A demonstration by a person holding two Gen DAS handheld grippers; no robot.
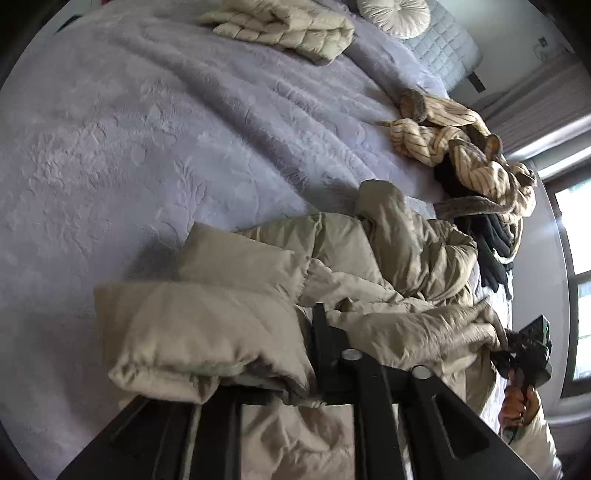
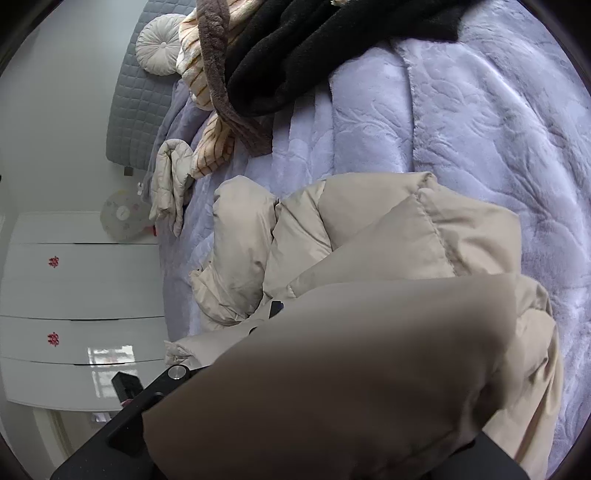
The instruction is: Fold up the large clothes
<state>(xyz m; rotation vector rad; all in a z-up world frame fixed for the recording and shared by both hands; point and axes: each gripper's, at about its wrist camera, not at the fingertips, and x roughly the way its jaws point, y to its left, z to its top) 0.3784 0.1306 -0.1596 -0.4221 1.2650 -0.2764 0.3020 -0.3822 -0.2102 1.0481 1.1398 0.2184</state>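
left claw (image 1: 317, 354): clamped on the puffy beige coat (image 1: 229, 317)
right claw (image 1: 509, 345): gripping the coat's far edge, jaws mostly buried
bed (image 1: 147, 147): under everything

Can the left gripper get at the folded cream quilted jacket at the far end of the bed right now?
Probably not yet: the left gripper is tangled in the beige puffer coat, and the folded quilted jacket lies apart across open blanket.

A home bedroom: blanketed bed (image 1: 147, 129) (padded headboard (image 2: 136, 92)), white wardrobe (image 2: 74, 295).
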